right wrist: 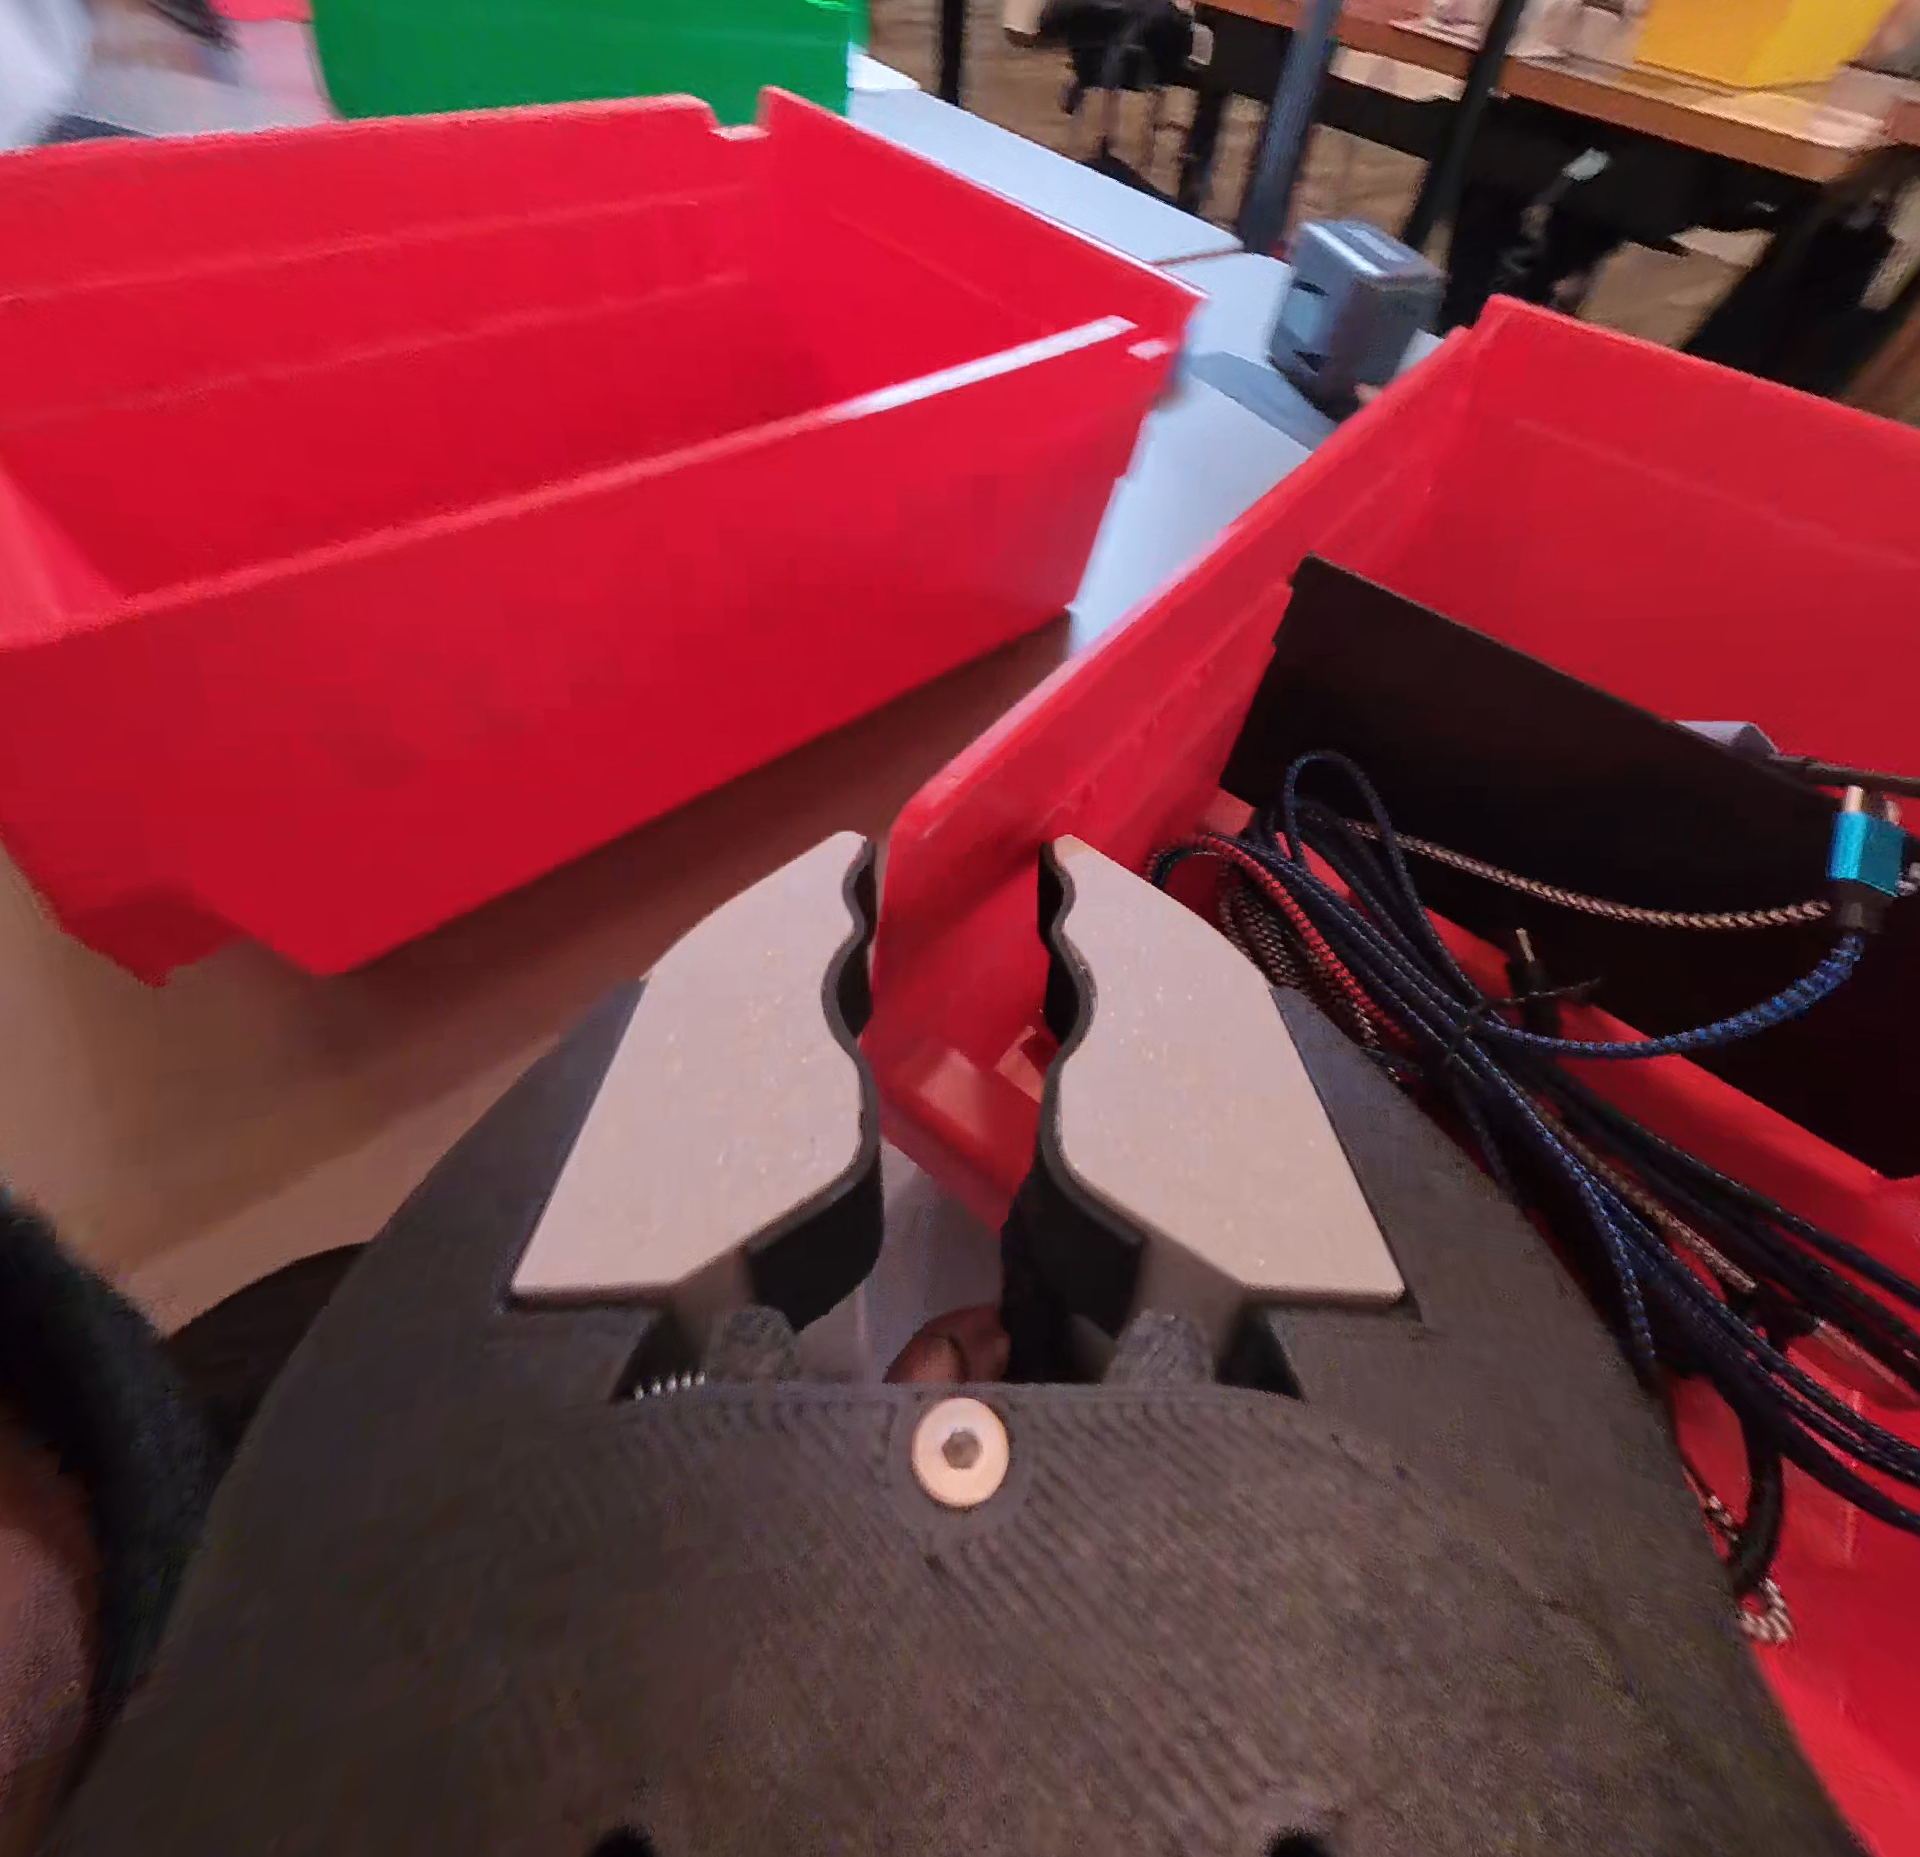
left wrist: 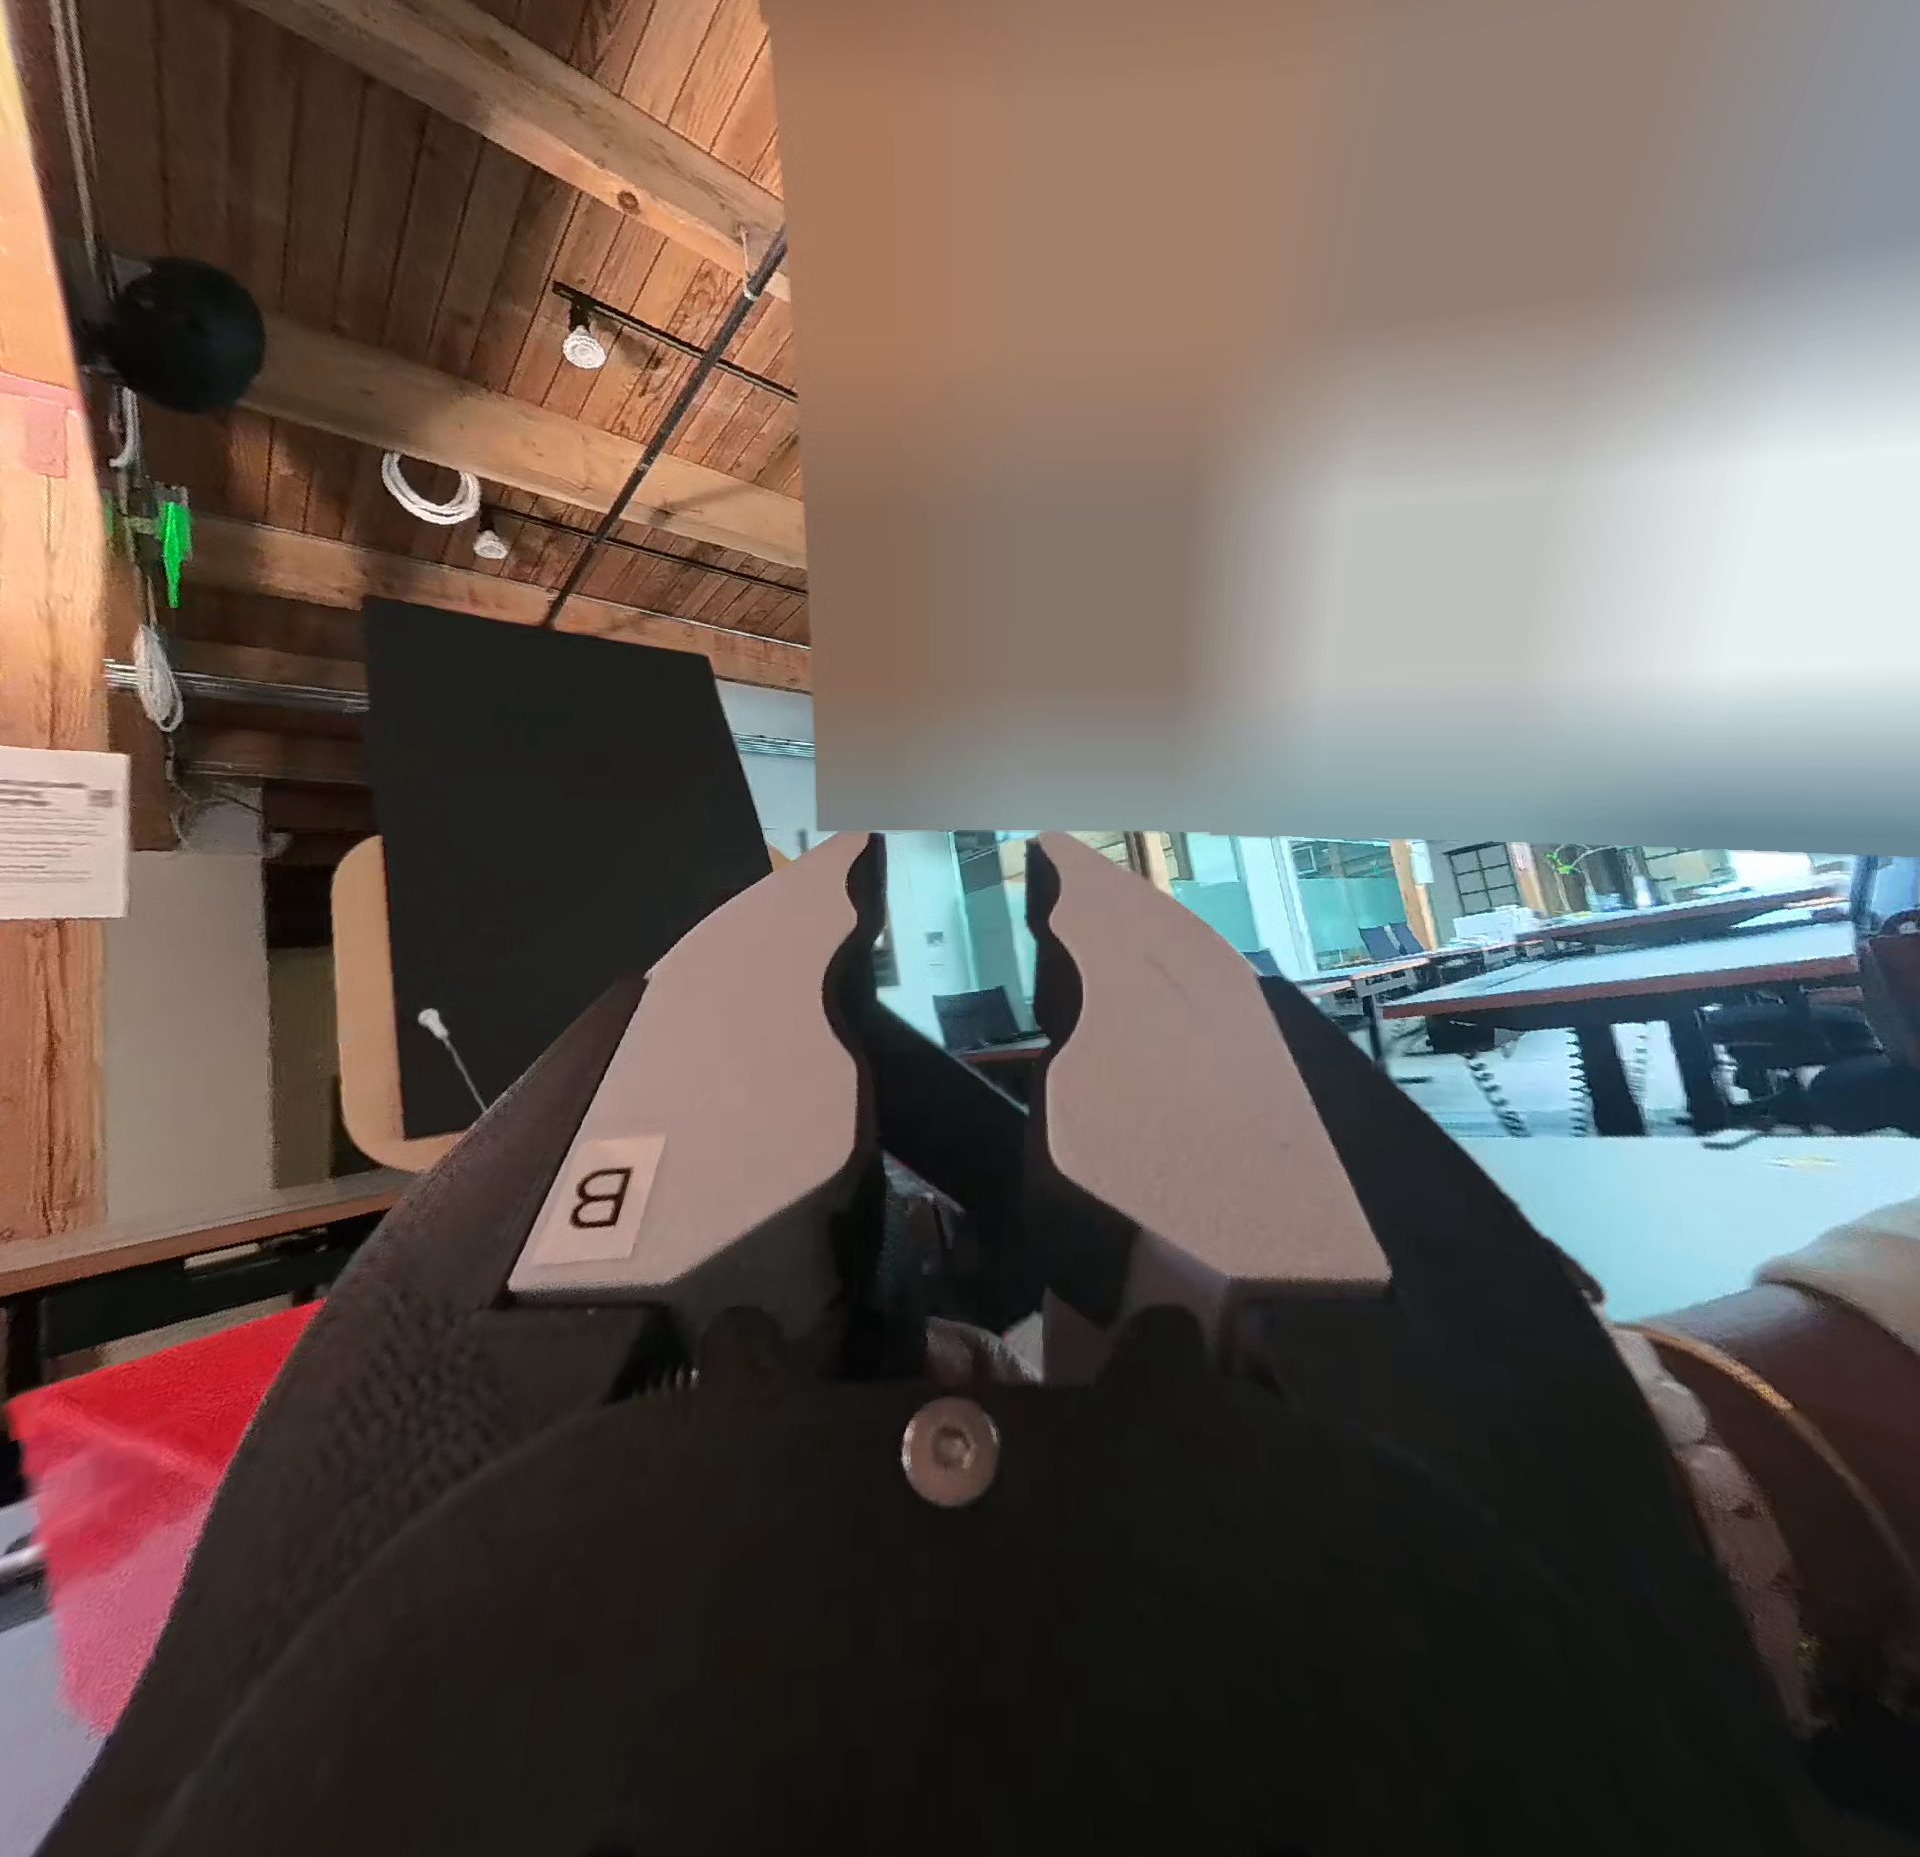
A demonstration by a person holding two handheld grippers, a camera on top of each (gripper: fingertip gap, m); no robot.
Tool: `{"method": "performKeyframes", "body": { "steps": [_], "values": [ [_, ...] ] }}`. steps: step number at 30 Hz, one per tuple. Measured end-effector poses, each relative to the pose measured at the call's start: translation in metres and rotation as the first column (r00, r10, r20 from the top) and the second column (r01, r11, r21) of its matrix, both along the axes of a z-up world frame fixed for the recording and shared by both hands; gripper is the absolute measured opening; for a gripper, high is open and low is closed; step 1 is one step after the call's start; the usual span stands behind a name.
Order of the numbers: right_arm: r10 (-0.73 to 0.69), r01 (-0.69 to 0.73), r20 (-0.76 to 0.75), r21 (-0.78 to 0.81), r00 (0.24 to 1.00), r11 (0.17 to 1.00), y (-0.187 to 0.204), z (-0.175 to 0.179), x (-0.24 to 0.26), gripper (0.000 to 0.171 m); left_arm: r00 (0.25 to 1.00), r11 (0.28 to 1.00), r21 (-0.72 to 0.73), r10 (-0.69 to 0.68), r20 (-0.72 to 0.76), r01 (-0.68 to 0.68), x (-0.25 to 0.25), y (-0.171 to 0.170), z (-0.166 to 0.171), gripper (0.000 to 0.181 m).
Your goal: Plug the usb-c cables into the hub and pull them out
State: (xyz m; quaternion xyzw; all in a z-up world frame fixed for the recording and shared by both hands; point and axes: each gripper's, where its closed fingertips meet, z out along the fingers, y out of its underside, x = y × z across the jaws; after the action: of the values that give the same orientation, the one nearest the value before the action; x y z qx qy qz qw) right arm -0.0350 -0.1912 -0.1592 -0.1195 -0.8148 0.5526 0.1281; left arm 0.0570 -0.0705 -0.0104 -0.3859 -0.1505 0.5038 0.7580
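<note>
Straddling the near corner of a tilted red bin [right wrist: 1195, 664], the right gripper [right wrist: 956, 862] has its jaws apart, one finger outside the bin wall and one over the inside, clamping nothing. Just beside its right finger, braided usb-c cables [right wrist: 1507, 1059] lie tangled in that bin, in blue-black and red-black weave, with a blue-shelled plug [right wrist: 1865, 857] raised at the far right against a black panel [right wrist: 1507, 768]. Farther off sits an empty red bin [right wrist: 520, 519], then a green bin [right wrist: 582, 20] behind it. The left gripper [left wrist: 956, 851] points upward toward a wooden ceiling [left wrist: 416, 249], jaws apart and empty; a black board [left wrist: 561, 851] stands beyond it. No hub can be made out in either view.
</note>
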Motion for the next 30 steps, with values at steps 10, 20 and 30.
{"method": "performKeyframes", "body": {
  "steps": [10, 20, 30],
  "values": [
    [0.317, -0.202, 0.124, -0.548, 0.940, 0.812, -0.009, 0.062, 0.089, 0.123, 0.337, 0.484, -0.332, 0.847, 0.412, -0.810, 0.070, -0.282, -0.021, 0.103],
    [0.109, -0.109, 0.001, -0.018, 0.994, 0.994, -0.048, -0.004, 0.095, 0.118, 0.285, 0.579, -0.264, 0.685, 0.670, -0.772, 0.070, -0.350, -0.121, 0.096],
    [0.022, -0.021, 0.026, -0.039, 0.999, 0.999, -0.045, -0.004, 0.081, 0.091, 0.226, 0.597, -0.364, 0.690, 0.688, -0.715, 0.068, -0.333, -0.125, 0.053]
  ]
}}
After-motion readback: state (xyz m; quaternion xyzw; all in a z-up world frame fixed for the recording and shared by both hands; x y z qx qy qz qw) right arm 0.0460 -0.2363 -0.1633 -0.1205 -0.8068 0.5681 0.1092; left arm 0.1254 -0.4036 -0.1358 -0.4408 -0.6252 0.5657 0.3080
